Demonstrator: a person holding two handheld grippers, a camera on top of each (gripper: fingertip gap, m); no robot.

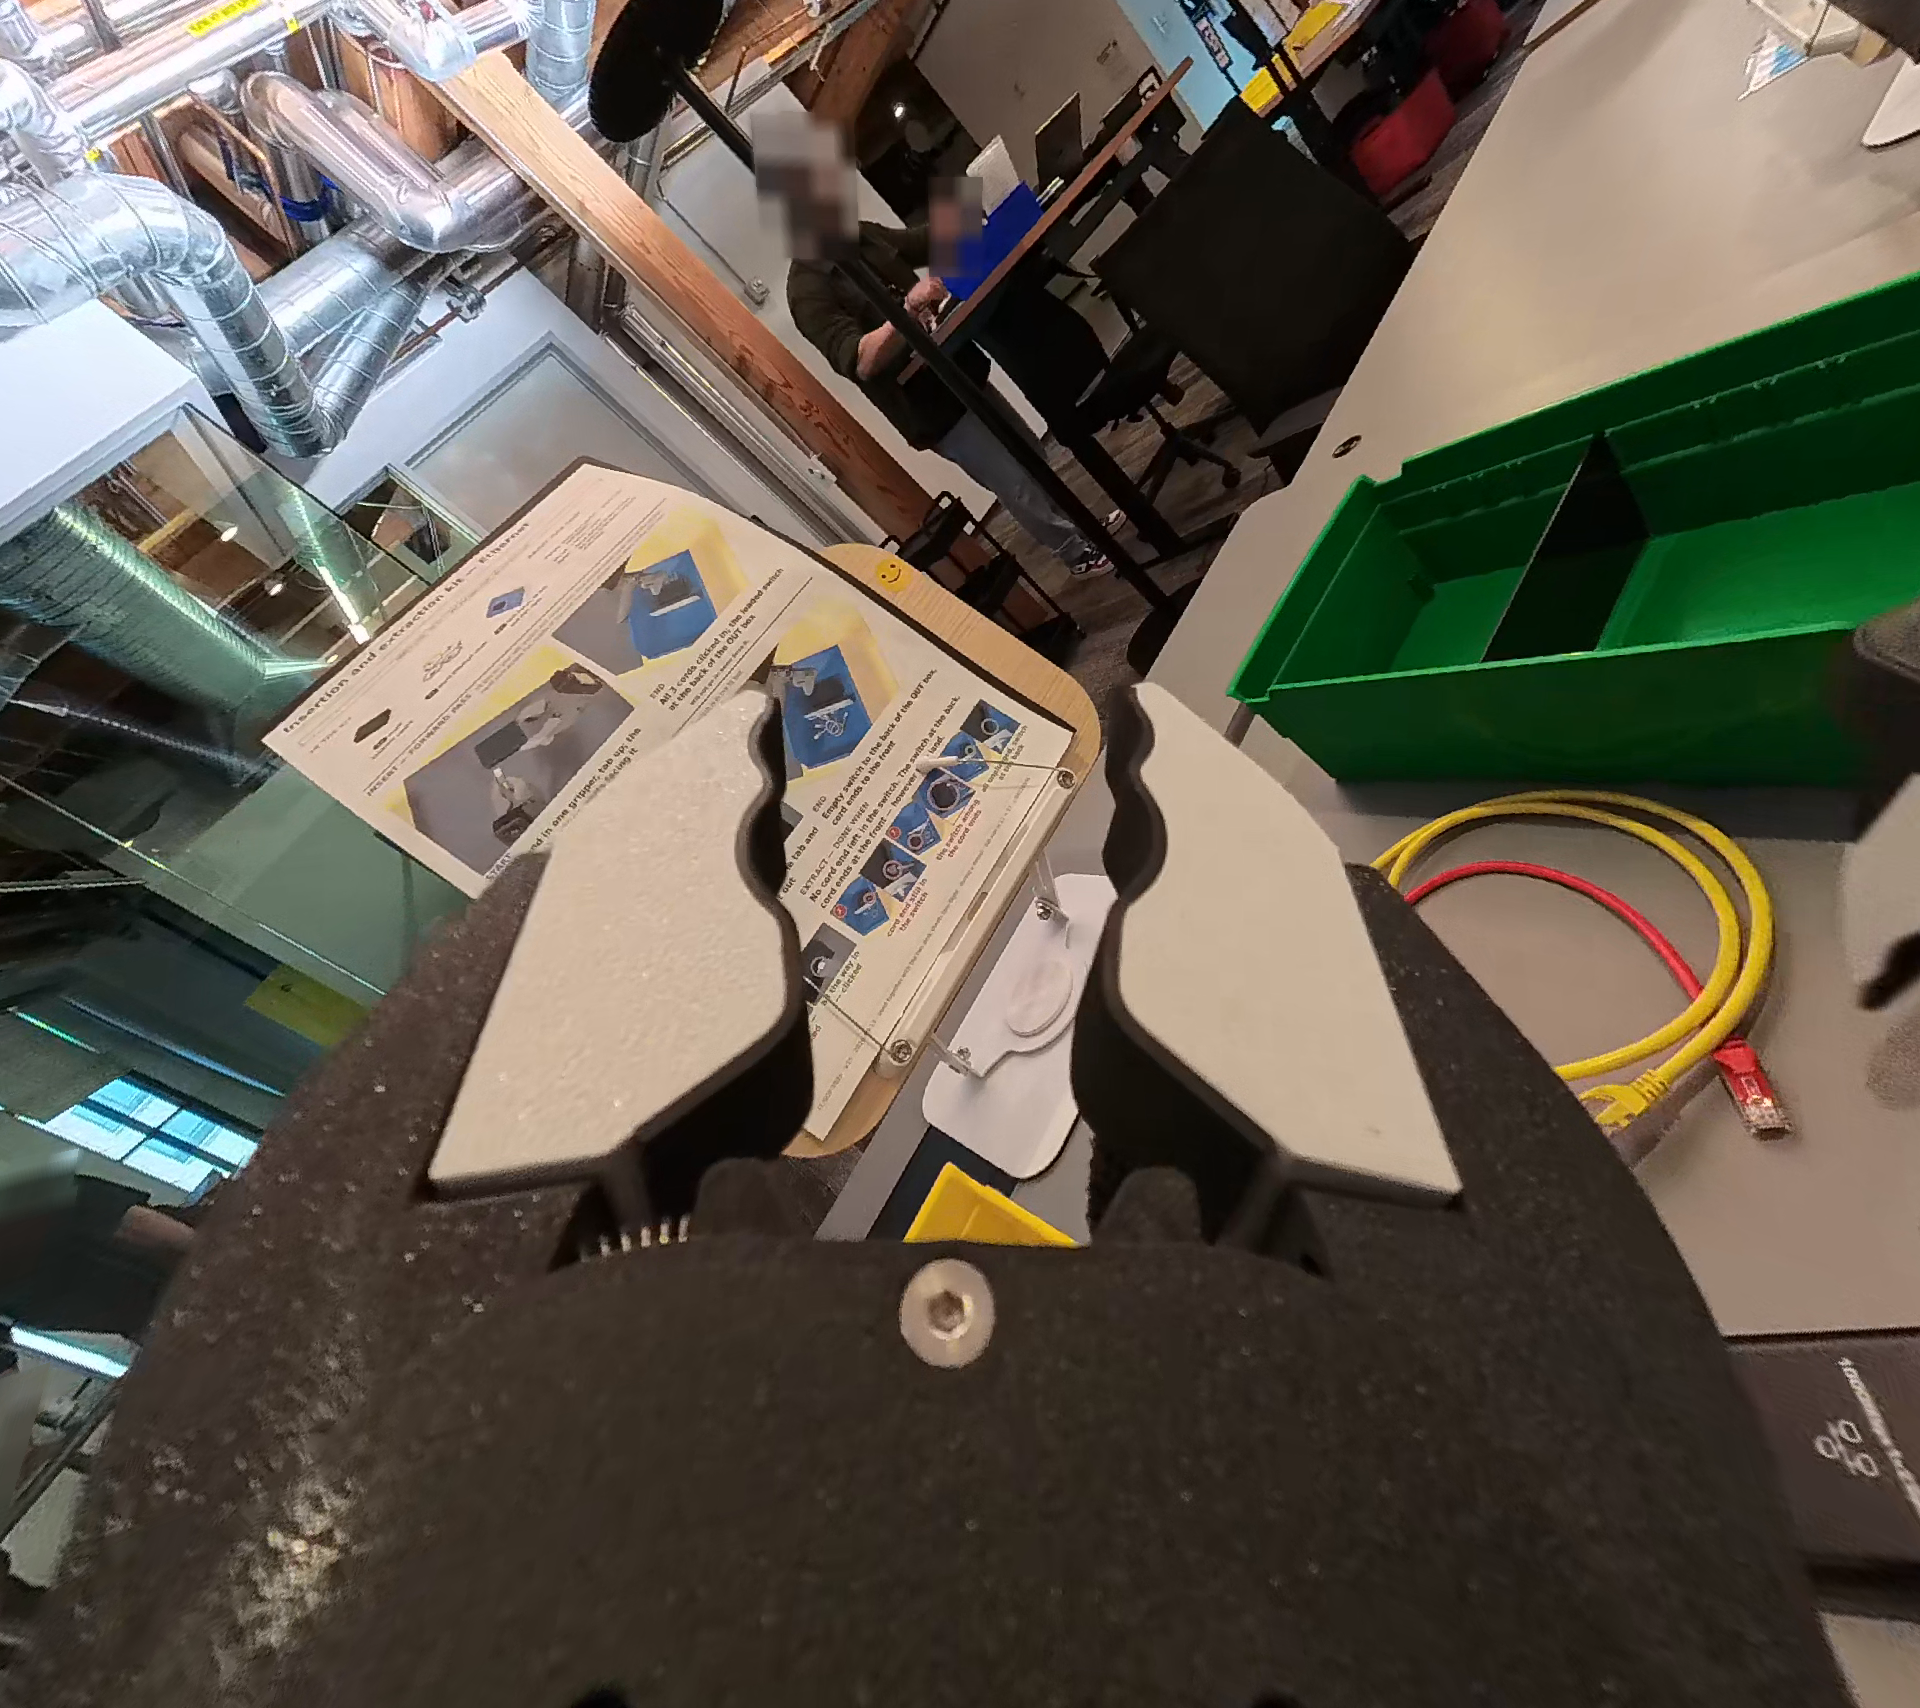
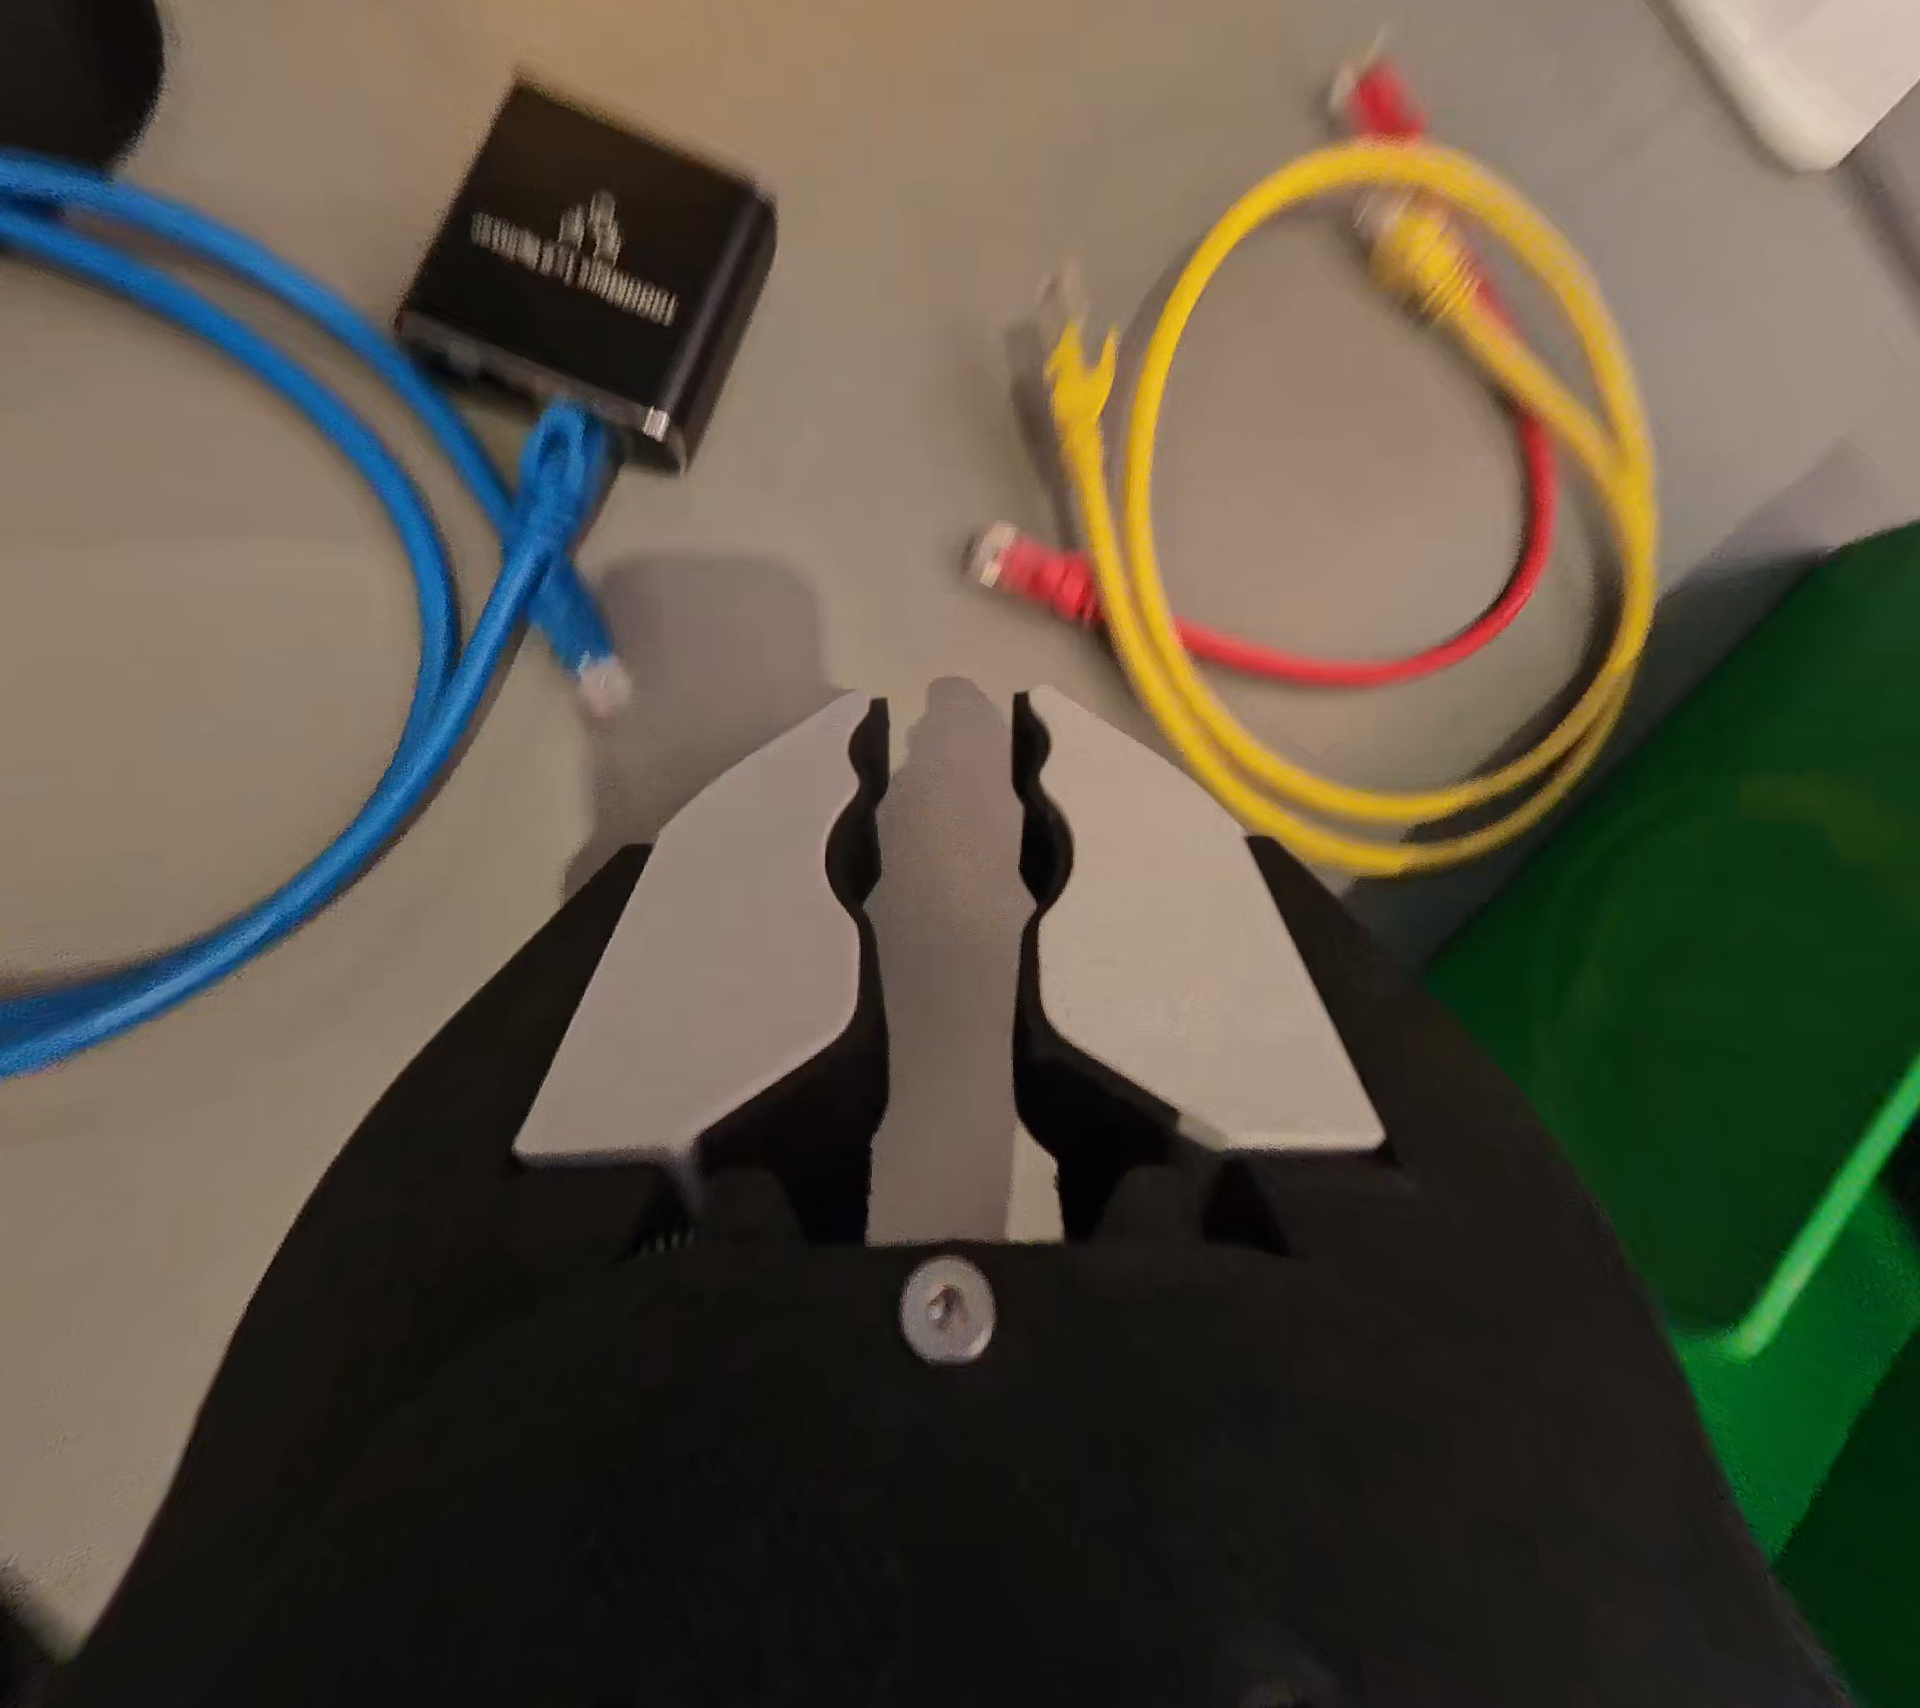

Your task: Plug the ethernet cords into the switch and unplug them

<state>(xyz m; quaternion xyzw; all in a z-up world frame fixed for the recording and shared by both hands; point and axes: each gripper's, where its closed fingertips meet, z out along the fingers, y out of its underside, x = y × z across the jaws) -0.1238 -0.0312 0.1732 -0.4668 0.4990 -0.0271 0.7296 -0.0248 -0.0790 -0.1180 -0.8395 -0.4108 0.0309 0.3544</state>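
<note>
Boxy black switch [image 2: 587,276], glossy round cords [image 2: 1403,515] nearby; both wavy-jawed tools [image 1: 940,723] [image 2: 951,702] released, empty.

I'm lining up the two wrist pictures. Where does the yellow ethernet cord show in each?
Left wrist view: yellow cord, coiled at the right edge, below the green bin.
Right wrist view: yellow cord, coiled right of centre, right of the black switch.
Shared landmark: the red cord lying with it.
</note>
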